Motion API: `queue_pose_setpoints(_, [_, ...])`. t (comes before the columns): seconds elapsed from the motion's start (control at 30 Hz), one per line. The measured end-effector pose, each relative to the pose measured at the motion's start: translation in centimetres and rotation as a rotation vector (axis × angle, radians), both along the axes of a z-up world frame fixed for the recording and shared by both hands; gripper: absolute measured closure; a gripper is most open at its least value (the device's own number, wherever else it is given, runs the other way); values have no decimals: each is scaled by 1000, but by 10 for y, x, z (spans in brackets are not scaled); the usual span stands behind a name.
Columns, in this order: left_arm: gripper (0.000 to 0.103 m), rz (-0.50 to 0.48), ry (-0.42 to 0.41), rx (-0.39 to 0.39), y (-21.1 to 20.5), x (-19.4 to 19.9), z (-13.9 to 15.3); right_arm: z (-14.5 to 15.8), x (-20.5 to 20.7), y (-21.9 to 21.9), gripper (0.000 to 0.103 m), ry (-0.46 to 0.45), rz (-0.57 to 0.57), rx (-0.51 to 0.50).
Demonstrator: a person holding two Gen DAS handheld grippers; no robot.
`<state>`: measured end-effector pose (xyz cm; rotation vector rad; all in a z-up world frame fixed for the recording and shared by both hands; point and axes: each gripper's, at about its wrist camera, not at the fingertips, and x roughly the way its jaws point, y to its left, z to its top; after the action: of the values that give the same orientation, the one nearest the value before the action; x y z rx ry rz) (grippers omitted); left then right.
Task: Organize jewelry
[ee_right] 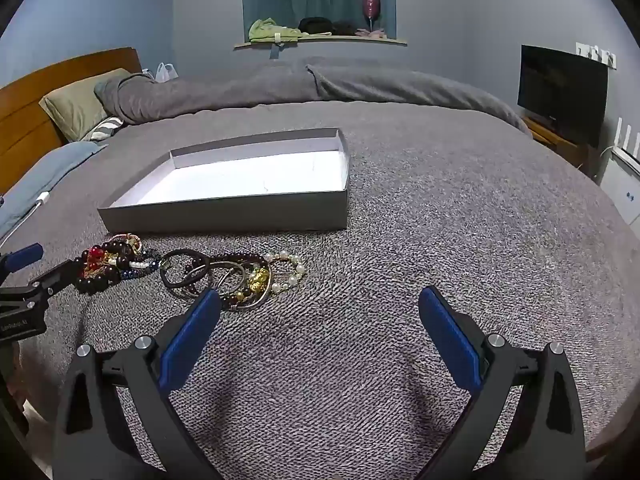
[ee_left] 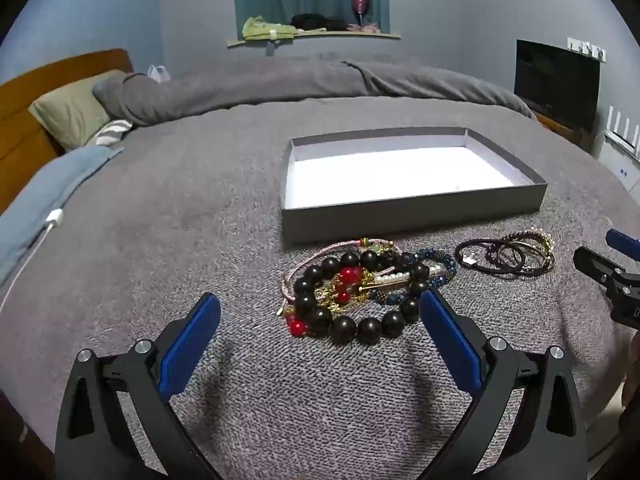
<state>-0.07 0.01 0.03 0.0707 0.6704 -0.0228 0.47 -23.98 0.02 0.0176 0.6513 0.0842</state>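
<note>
Nothing picked yet: box (ee_left: 412,216) empty, both piles on the bed (ee_left: 160,220). Left tongs (ee_left: 320,312) and right tongs (ee_right: 320,308) gape, empty. Next: left drops onto the bead bracelet (ee_left: 356,324).

Grey knitted bedspread (ee_left: 160,240) over bed; green pillow (ee_left: 68,116) against wooden headboard (ee_left: 16,120); white charging cable (ee_left: 44,232) at left; dark television (ee_left: 556,84) at right; pink glass (ee_left: 361,0) on window ledge (ee_left: 312,38)

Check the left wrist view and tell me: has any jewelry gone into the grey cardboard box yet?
No: the shallow grey cardboard box shows only its bare white floor, and the big black bead bracelet lies on the grey blanket in front of it.
</note>
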Motion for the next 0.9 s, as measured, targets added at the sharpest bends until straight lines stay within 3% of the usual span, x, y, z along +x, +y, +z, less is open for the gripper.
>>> queue_pose_setpoints(0.9, [4, -9, 17, 7, 3, 3, -6, -1, -4, 0, 5, -16, 0, -2])
